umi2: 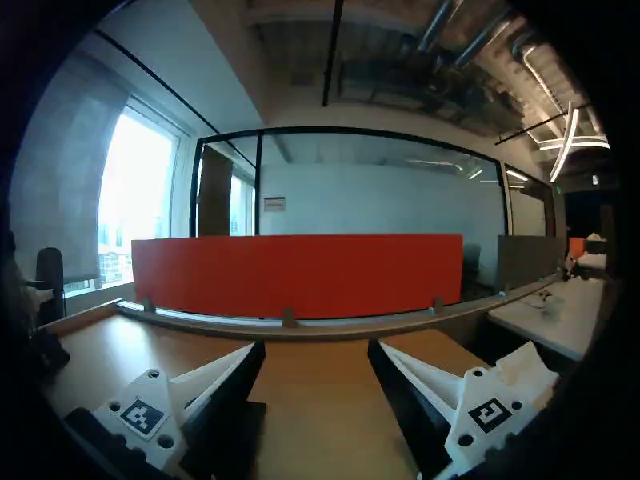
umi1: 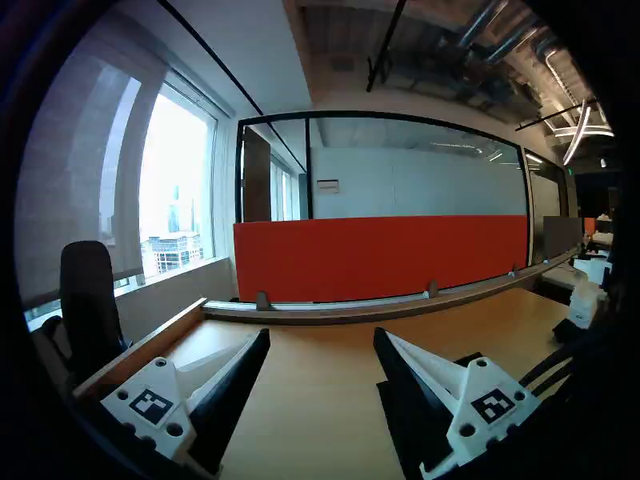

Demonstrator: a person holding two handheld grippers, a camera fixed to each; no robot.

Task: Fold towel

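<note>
Hovering above the wooden worktop (umi1: 320, 408), the left claw (umi1: 320, 332) and right claw (umi2: 314, 344) are both gaping wide, gripping nothing. Where the towel is lying I cannot tell. Being soft, light cloth, it is likely wanting pinches at two corners.

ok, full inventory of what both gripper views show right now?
desk: one, light wood, under both grippers
divider: one, red, along the desk's far edge
window: one, bright, far left
chair: one, black, left of the desk, by the window
glass wall: one, black-framed, behind the divider
table: one, white, right of the desk
pipes: several, grey, on the ceiling
left gripper: one, white and black, open, over the desk
right gripper: one, white and black, open, over the desk
</note>
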